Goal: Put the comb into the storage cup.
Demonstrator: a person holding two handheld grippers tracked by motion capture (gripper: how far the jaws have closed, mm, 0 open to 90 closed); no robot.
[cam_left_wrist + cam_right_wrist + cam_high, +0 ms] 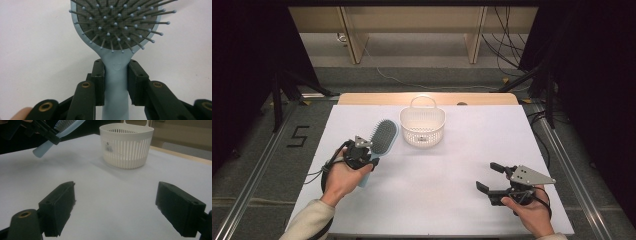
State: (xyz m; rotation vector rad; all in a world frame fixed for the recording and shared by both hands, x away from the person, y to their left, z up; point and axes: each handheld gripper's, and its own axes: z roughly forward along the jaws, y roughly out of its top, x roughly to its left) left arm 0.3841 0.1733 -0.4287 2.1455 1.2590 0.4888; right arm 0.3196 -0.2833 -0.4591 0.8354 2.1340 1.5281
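Right tongs [486, 177] rest low over the bench [447, 165], jaws wide apart, holding nothing. Left tongs [115, 75] clamp the hairbrush [117, 32] handle, near the basket [422, 125].

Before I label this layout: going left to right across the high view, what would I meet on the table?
left gripper → hairbrush → basket → right gripper

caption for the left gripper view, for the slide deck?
Left claw clamped on the handle of a light blue hairbrush, bristles toward the camera, above the white table.
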